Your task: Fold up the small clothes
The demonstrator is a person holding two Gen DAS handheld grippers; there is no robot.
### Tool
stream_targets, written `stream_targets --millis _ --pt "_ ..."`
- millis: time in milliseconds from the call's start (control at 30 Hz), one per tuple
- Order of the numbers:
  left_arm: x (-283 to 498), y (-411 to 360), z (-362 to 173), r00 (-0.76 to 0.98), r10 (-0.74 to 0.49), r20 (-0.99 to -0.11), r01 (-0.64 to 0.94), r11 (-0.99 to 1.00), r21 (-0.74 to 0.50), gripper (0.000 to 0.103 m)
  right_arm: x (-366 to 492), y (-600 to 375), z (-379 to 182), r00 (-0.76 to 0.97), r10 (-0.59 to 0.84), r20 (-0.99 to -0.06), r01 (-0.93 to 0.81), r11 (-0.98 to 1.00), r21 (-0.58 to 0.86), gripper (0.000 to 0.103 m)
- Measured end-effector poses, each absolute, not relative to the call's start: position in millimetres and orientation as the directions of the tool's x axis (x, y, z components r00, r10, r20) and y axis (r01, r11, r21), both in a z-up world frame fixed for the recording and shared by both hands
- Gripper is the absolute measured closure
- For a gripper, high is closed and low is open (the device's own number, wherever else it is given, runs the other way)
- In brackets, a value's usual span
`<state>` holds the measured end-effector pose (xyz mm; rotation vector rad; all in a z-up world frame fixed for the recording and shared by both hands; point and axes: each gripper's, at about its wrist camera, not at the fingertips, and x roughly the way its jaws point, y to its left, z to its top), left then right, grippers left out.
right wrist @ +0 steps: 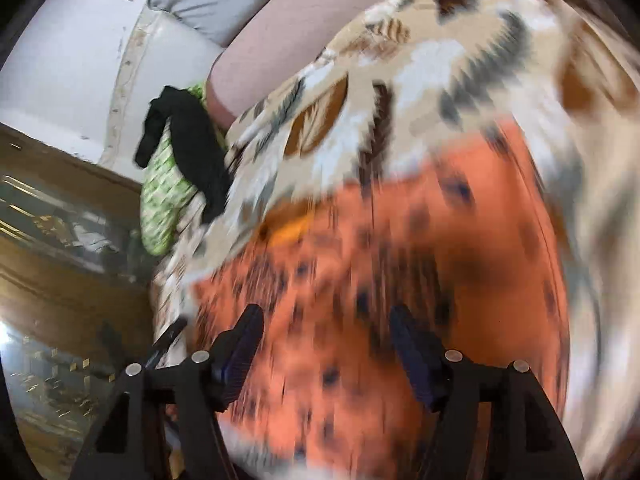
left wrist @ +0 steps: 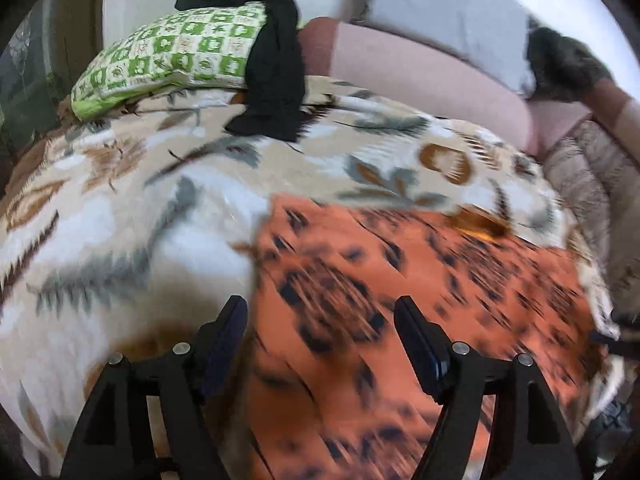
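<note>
An orange cloth with dark spots [left wrist: 400, 300] lies spread on a leaf-patterned blanket [left wrist: 140, 208]; it also fills the middle of the right wrist view [right wrist: 380, 260]. My left gripper [left wrist: 320, 308] hovers over the cloth's left edge, jaws wide apart, nothing pinched between the pads. In its own view my right gripper [right wrist: 324, 320] stands open above the same cloth, pads clear of the fabric. A black garment [left wrist: 276, 64] is draped over a green checked pillow [left wrist: 172, 52] at the far side; both show in the right wrist view too, black garment [right wrist: 192, 144] on pillow [right wrist: 164, 188]. Both views are motion-blurred.
A pink bolster [left wrist: 420, 76] and a grey cushion [left wrist: 448, 16] lie behind the blanket by a white wall. A dark furry thing [left wrist: 564, 64] sits at the right. The bed's edge drops to a brown patterned floor [right wrist: 60, 280] on the left of the right wrist view.
</note>
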<state>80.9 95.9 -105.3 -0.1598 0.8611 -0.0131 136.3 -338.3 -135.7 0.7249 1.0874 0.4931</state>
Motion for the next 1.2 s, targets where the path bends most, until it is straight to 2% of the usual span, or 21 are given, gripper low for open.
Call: stream_targets --millis 100,233,367,467,533,567,667,700,767,800,833,867,933,1000,1133,1200 --pt "55 69 -113 0.653 -0.136 -0.745 0.02 0.987 -0.162 0.022 70 -355 -165 0.437 0.68 -0.589 0.098 0.615 0.782 0.033" --pt "54 41 -125 0.602 -0.136 -0.787 0.039 0.989 -0.141 0.022 14 -381 -207 0.515 0.649 -0.559 0.301 0.474 0.828 0.032" --pt "56 20 -108 0.642 -0.173 -0.747 0.076 0.984 -0.162 0.022 10 -400 -208 0.621 0.597 -0.508 0.319 0.399 0.86 0.032" --pt "71 5 -120 0.605 -0.161 -0.779 0.088 0.987 -0.136 0.021 25 -411 -221 0.679 0.567 -0.466 0.356 0.3 0.885 0.035" --pt "77 0 -130 0.58 -0.145 -0.802 0.086 0.99 -0.116 0.021 30 -413 -229 0.677 0.57 -0.465 0.388 0.261 0.884 0.076" --pt "79 -1 -131 0.577 -0.128 -0.807 0.081 0.992 -0.099 0.021 30 -409 -225 0.684 0.571 -0.454 0.377 0.256 0.89 0.09" --pt "73 -3 -123 0.627 -0.132 -0.768 0.087 0.991 -0.099 0.021 19 -407 -181 0.7 0.495 -0.515 0.302 0.448 0.841 0.091" --pt "75 -6 -124 0.63 -0.117 -0.767 0.089 0.993 -0.079 0.021 19 -404 -178 0.683 0.467 -0.561 0.3 0.521 0.799 0.09" --pt "88 -11 -147 0.564 -0.081 -0.822 0.093 0.995 -0.034 0.021 32 -401 -197 0.586 0.456 -0.669 0.343 0.609 0.715 0.085" --pt "94 -12 -157 0.532 -0.064 -0.844 0.098 0.995 -0.013 0.021 36 -403 -211 0.551 0.503 -0.666 0.36 0.577 0.733 0.084" --pt "93 -16 -160 0.56 -0.046 -0.828 0.12 0.992 0.025 0.018 30 -412 -209 0.582 0.526 -0.62 0.349 0.527 0.775 0.083" --pt "91 -19 -159 0.576 -0.035 -0.817 0.133 0.99 0.052 0.017 26 -418 -199 0.598 0.505 -0.622 0.333 0.549 0.767 0.079" --pt "91 -19 -161 0.578 -0.039 -0.815 0.136 0.99 0.049 0.016 20 -429 -177 0.633 0.456 -0.625 0.301 0.599 0.742 0.077" --pt "92 -16 -162 0.581 -0.051 -0.812 0.135 0.99 0.035 0.015 34 -433 -161 0.627 0.477 -0.615 0.243 0.631 0.737 0.073" --pt "92 -17 -163 0.59 -0.053 -0.805 0.134 0.99 0.033 0.015 103 -425 -151 0.556 0.519 -0.65 0.124 0.721 0.682 0.07" --pt "90 -16 -163 0.59 -0.056 -0.806 0.134 0.991 0.03 0.015 138 -424 -152 0.528 0.485 -0.697 0.174 0.741 0.648 0.069"
